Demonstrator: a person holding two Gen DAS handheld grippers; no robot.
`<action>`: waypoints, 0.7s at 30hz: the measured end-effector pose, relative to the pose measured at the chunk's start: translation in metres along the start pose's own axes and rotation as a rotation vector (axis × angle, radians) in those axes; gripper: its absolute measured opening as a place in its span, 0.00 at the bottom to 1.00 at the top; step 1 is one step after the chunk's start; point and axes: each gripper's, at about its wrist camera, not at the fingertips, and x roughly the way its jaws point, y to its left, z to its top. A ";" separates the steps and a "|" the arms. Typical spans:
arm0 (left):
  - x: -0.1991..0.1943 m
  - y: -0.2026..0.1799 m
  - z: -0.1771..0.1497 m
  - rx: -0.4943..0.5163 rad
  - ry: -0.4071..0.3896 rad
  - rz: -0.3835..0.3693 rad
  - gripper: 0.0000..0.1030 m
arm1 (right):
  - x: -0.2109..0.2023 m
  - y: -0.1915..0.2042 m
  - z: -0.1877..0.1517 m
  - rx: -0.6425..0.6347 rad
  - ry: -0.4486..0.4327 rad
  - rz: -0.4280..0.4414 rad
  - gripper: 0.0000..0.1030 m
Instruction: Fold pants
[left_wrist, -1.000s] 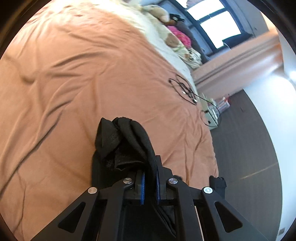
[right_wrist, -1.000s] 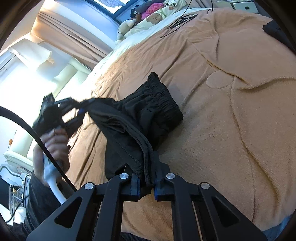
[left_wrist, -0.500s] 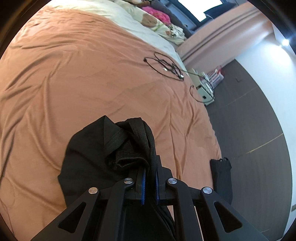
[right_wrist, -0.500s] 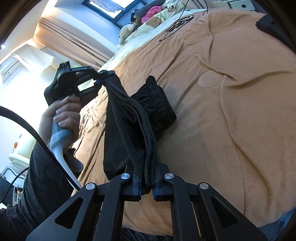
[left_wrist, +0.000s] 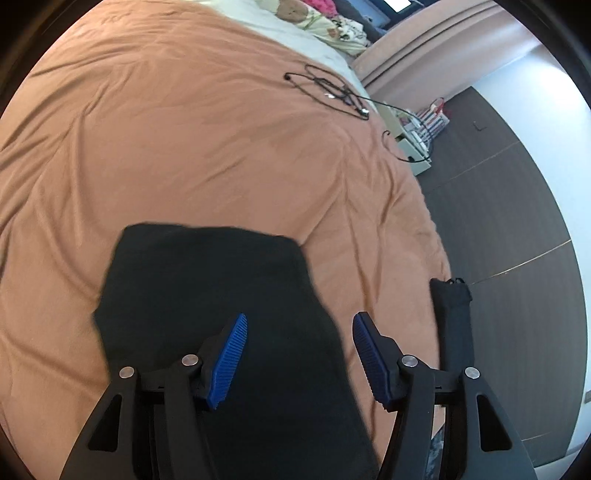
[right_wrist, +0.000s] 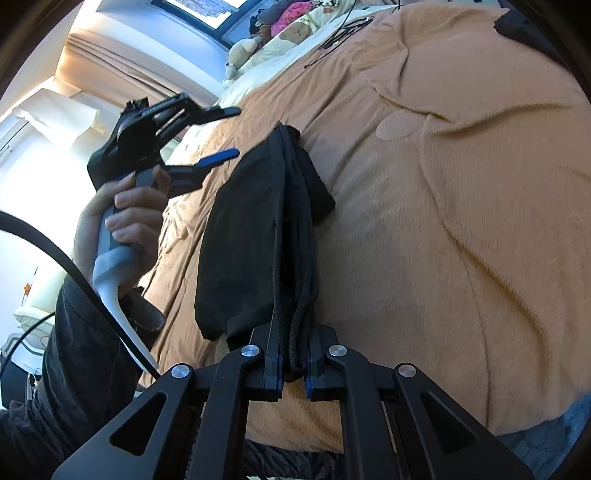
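1. Orange bedspread (left_wrist: 192, 147) serves as the folding surface; black pants (left_wrist: 207, 295) lie on it directly ahead of and beneath the left gripper (left_wrist: 299, 354).
2. Left gripper jaws have just been opening and stand apart, with no cloth pressed between the pads; lift clear without snagging the top layer.
3. Right gripper (right_wrist: 293, 373) clamps the bunched edge of the pants (right_wrist: 255, 229); lower that edge level with the released side, then let go.
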 end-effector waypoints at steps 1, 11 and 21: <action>-0.003 0.005 -0.004 -0.001 0.000 0.010 0.60 | 0.001 0.001 0.000 0.003 0.004 -0.001 0.04; -0.036 0.043 -0.046 -0.024 -0.015 0.033 0.60 | 0.002 0.000 0.009 0.036 0.039 -0.061 0.11; -0.053 0.073 -0.090 -0.122 -0.034 0.005 0.60 | -0.022 0.010 0.031 0.007 -0.041 -0.095 0.47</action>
